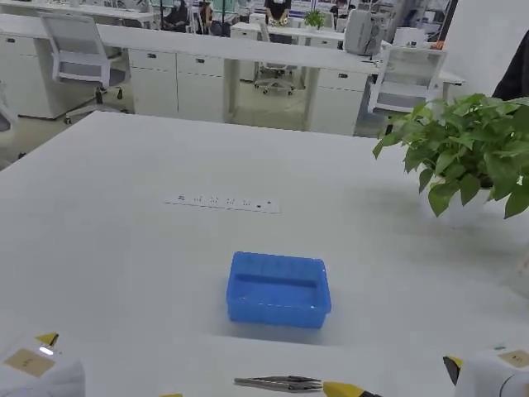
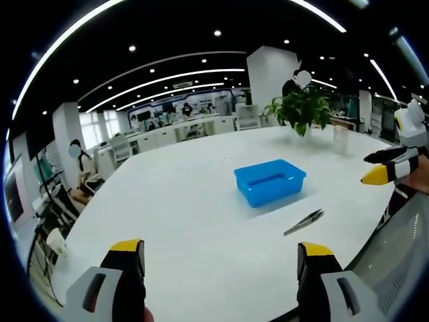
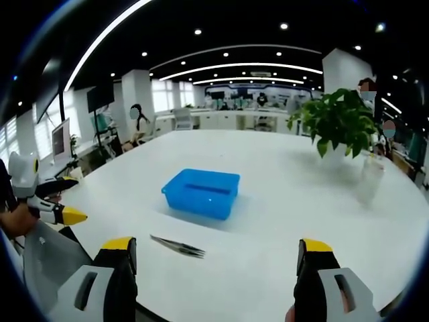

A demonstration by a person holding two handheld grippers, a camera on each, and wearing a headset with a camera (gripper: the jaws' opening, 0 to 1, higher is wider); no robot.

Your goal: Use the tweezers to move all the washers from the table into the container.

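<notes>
The tweezers [image 1: 277,382] lie flat on the bench [image 1: 107,215] at its near edge, closed end to your right. They rest just in front of the blue container [image 1: 278,289] without touching it, and nothing is holding them. The container sits upright near the middle of the bench with its open top facing up. Beyond it, well apart, a short row of small pale washers [image 1: 221,201] lies on the bench surface; they are too small to count.

Your left gripper [image 2: 220,251] hovers over the near edge with its fingers [image 2: 127,258] spread wide and nothing between them. In its view the tweezers [image 2: 303,222] lie ahead and to the right.

Your right gripper [image 3: 216,247] also has its fingers [image 3: 310,255] wide apart and empty. In its view the tweezers [image 3: 177,246] lie just ahead, with the container [image 3: 201,192] behind them.

A potted plant [image 1: 471,157] stands at the far right of the bench.
</notes>
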